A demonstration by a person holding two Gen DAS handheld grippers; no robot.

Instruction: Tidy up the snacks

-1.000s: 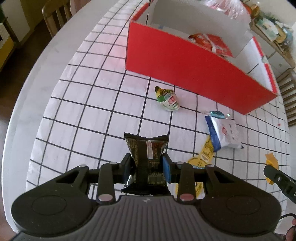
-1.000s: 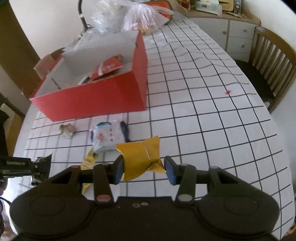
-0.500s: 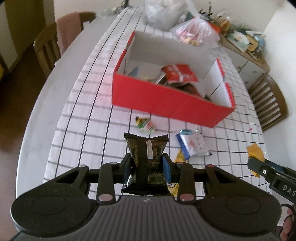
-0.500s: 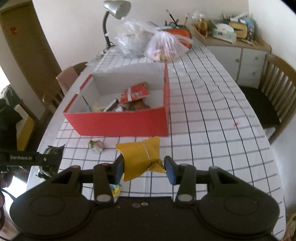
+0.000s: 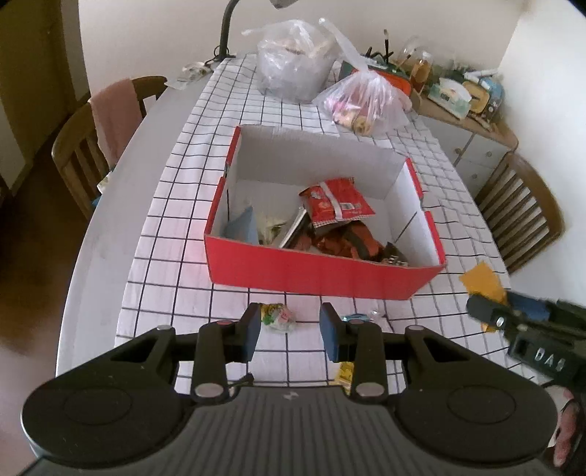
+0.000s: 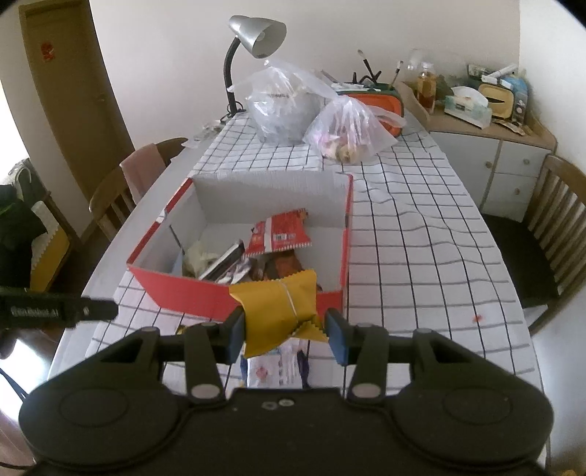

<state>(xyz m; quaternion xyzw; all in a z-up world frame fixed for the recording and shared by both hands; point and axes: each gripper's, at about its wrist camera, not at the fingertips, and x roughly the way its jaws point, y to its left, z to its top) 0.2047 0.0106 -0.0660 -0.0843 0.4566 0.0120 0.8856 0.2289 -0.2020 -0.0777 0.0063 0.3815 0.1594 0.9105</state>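
The left gripper hangs above the near edge of the checked tablecloth with its jaws apart and nothing between them. Through the gap shows a small green and pink sweet lying on the cloth just in front of the red box. Beside the right finger only a sliver of a blue-wrapped candy is visible, and below it a scrap of yellow wrapper peeks out, the rest hidden by the gripper body. The box holds a heap of snacks: a red packet lies on top, a pale blue packet leans at the left wall, and the darker wrappers under them are too jumbled to tell apart. The right gripper is clamped on a yellow packet, which is held in the air in front of the box's near wall and blocks part of it. Below that packet a white packet lies on the cloth, mostly hidden by the gripper. Whether the yellow packet is above the box or short of it cannot be told. At the far end of the table stand two plastic bags and a desk lamp.
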